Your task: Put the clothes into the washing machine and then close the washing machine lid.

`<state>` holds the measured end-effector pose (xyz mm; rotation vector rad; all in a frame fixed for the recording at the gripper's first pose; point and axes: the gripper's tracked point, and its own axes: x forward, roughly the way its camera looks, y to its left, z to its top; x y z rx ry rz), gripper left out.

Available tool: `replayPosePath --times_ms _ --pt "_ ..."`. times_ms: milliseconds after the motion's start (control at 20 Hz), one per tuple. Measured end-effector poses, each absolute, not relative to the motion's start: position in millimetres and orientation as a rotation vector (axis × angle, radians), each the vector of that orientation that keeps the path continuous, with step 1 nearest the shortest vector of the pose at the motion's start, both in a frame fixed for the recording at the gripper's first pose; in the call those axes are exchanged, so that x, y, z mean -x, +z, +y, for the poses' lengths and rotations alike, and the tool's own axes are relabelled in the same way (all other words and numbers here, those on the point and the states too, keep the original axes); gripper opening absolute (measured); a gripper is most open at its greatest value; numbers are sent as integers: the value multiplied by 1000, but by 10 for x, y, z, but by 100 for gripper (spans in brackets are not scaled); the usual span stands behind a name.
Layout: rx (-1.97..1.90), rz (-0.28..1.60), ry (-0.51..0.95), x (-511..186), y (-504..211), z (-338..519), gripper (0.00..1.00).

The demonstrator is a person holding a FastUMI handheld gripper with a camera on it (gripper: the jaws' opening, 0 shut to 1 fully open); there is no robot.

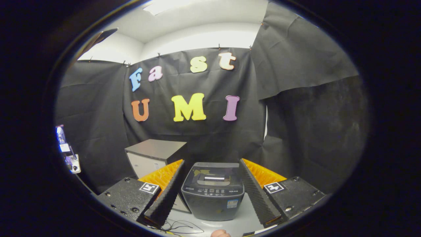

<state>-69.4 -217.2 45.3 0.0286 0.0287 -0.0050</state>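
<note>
**Washing machine dead ahead of the spread fingers, lid lying flat**

The washing machine (213, 191) is standing on the pale table (243, 219), directly ahead of the gripper (212, 187) and framed in the gap between its two fingers. Its control panel is facing the gripper, so the front-to-back axis of the machine is running in line with the fingers. The lid (214, 174) is appearing to lie flat over the top, glossy and reflecting a light strip; whether clothes are sitting beneath it cannot be told through the reflections.

The gripper is standing released, its fingers spread wide and gripping nothing, one to either side of the machine and neither touching it.

Left of the machine and behind it, a grey-topped cabinet (154, 156) is standing against the black cloth. In front of the machine, thin cables (179, 226) are trailing across the table.

In judgement, a flat lid and idle fingers are fitting two stages equally: clothes awaiting loading somewhere out of sight, or clothes inside with the lid shut over them. Either way, the machine is lying straight along the fingers' line.
</note>
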Motion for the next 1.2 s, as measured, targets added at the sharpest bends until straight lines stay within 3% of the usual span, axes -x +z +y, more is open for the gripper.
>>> replayPosePath --times_ms 1200 --pt "-15 55 93 484 437 -1893 100"
